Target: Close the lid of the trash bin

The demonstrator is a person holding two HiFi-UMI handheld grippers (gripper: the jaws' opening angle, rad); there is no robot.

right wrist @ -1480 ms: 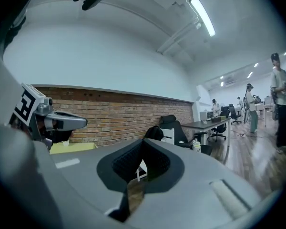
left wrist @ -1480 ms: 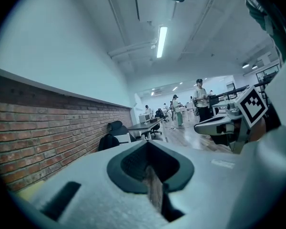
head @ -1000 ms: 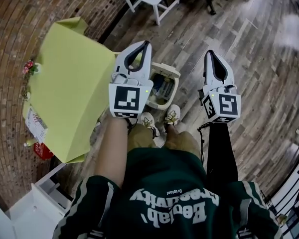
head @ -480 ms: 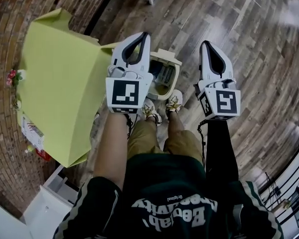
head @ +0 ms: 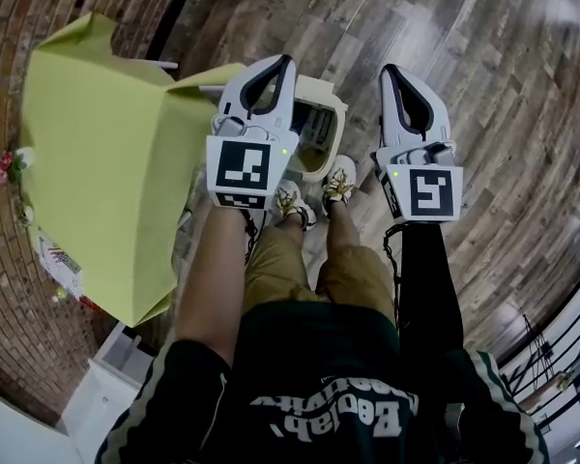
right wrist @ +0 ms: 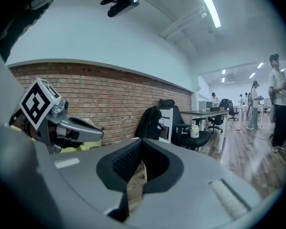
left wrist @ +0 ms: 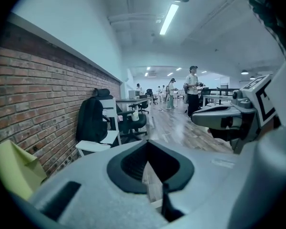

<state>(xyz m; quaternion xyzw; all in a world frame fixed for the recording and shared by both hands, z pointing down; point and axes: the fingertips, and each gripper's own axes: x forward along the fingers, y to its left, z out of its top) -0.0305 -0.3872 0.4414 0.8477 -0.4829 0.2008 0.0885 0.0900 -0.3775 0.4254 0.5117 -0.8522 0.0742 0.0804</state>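
In the head view a cream trash bin [head: 334, 110] stands on the wood floor just ahead of the person's shoes [head: 338, 180]. Its top is open and the dark inside with some rubbish shows. My left gripper [head: 281, 63] is held above the bin's left side, its jaws shut and empty. Over the floor to the bin's right my right gripper [head: 387, 70] is held level, also shut with nothing in it. Neither touches the bin. The gripper views look out across the room and do not show the bin; each shows the other gripper, the left [right wrist: 97, 131] and the right [left wrist: 196, 119].
A table under a yellow-green cloth [head: 106, 162] fills the left, close to the bin. A brick wall [head: 10, 27] runs behind it and a white cabinet [head: 101, 394] sits lower left. A white chair with a black backpack [left wrist: 91, 120], office chairs and distant people [left wrist: 193, 87] lie ahead.
The bin and the table have slid toward the person's feet and leftward in the head view. Both grippers stay raised and shut in much the same pose.
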